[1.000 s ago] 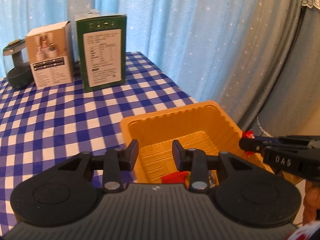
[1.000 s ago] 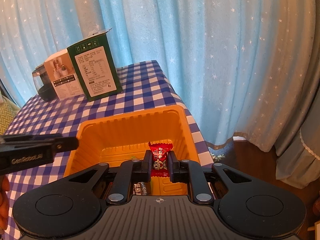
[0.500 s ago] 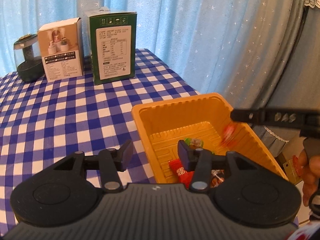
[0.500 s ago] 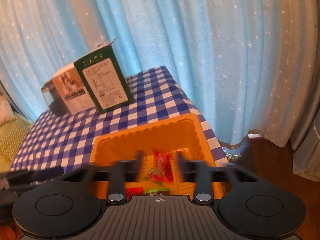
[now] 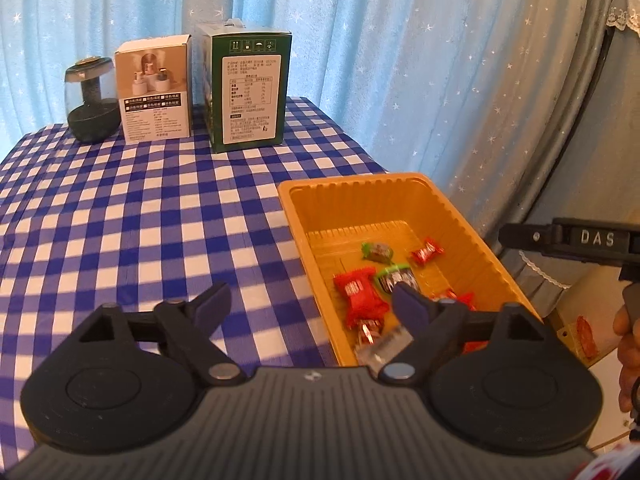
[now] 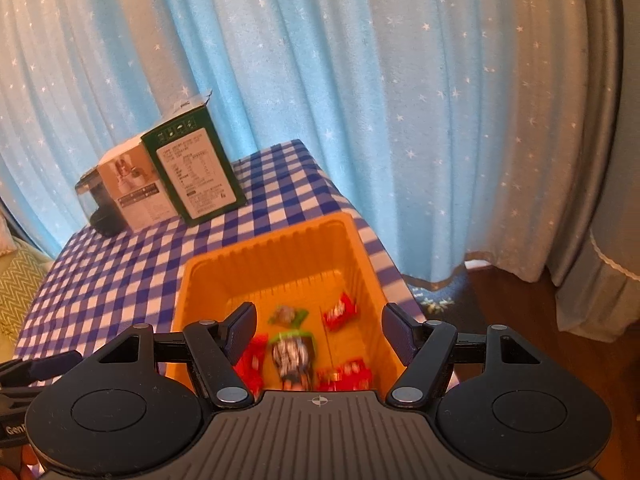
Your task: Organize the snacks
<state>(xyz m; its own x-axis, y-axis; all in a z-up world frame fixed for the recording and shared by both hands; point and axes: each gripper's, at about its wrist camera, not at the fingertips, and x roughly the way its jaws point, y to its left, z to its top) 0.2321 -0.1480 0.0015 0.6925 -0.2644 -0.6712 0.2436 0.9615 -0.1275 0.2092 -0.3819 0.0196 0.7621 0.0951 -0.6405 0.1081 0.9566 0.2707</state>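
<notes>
1. Where the tabletop (image 5: 120, 216) reaches its right edge, the orange tray (image 5: 472, 220) holds red and green wrapped snacks (image 5: 360, 292).
2. Right gripper (image 6: 318, 330) hangs over the tray, fingers spread wide, empty.
3. Left gripper (image 5: 310, 300) is also spread apart, holding nothing, over the tray's left rim.
4. Green box (image 5: 250, 88) stands near the far edge.

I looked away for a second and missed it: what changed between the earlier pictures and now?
The right gripper was shut on a small red candy above the orange tray. It opened and let go, and the candy now lies in the tray with the other sweets. The left gripper spread its fingers wider, holding nothing. The green box, white box and tray stayed where they were.
</notes>
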